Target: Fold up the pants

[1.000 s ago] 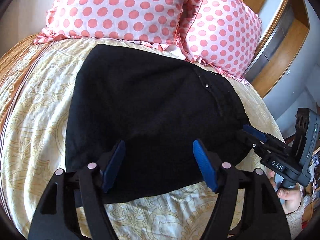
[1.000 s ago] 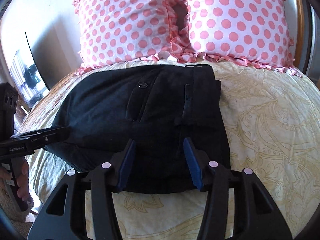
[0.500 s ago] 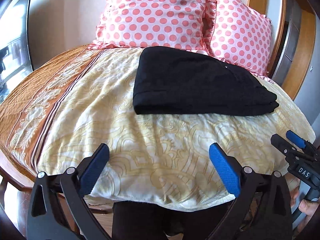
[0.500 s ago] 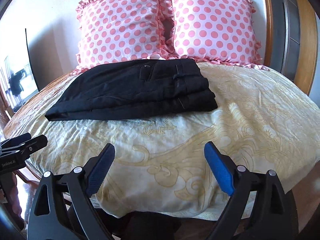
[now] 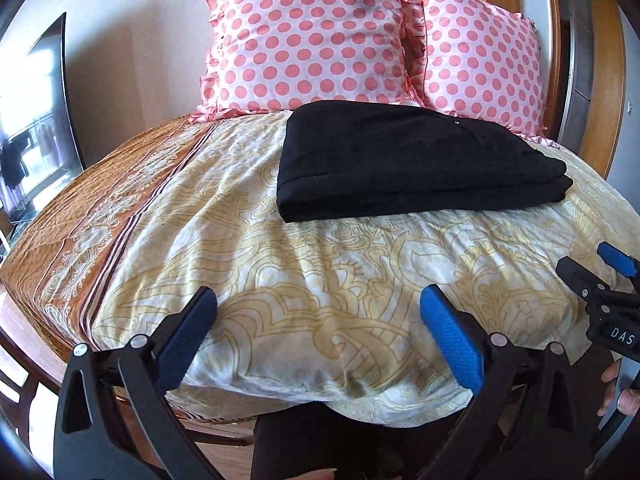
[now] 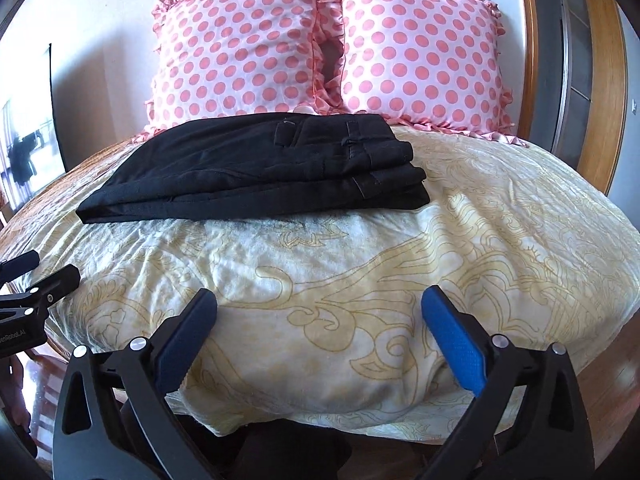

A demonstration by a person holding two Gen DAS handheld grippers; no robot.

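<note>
Your pants (image 5: 416, 164) lie folded well ahead of both grippers' spread, empty fingers (image 5: 450, 336) (image 6: 454, 338), long axis crosswise, neither nearer.

Both views look forward along their own gripper fingers, angled downward from the foot edge of the bed (image 5: 280, 264) toward the pillows (image 5: 316, 40) at its head. The left wrist view sits left of the folded pants (image 5: 400, 160) and shows the right gripper (image 5: 592, 272) at its right edge. The right wrist view sits further right and shows the left gripper (image 6: 36, 268) at its left edge. Both stand well back and share bed, pants and pillows.
</note>
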